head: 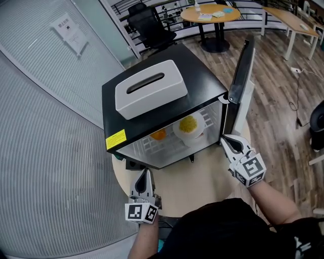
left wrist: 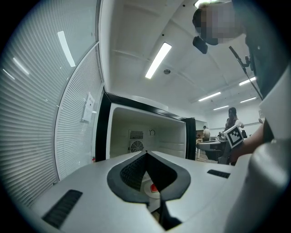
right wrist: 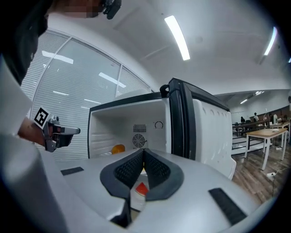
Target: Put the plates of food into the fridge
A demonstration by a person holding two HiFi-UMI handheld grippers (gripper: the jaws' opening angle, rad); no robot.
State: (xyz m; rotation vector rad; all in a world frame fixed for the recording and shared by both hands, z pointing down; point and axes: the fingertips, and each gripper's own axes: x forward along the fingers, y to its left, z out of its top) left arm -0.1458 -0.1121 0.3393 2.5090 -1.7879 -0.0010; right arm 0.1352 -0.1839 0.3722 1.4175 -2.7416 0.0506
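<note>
A black mini fridge [head: 152, 66] stands on a round table [head: 202, 187] with its door [head: 242, 83] swung open to the right. On its wire shelf sits a white plate of yellow food [head: 189, 126], with an orange food item [head: 158, 134] to its left. My right gripper [head: 224, 139] is shut and empty, just outside the lower right corner of the opening. In the right gripper view its pads [right wrist: 143, 150] meet, and the orange food [right wrist: 117, 148] shows deep inside. My left gripper [head: 145, 174] is shut with nothing in it, below the fridge's front left, pointing at the cavity [left wrist: 150, 136].
A white tissue box [head: 150, 88] lies on top of the fridge. A frosted glass wall [head: 45, 126] runs close along the left. Behind are a black office chair [head: 149, 23], a round wooden table [head: 210, 15] and wooden floor [head: 278, 101] to the right.
</note>
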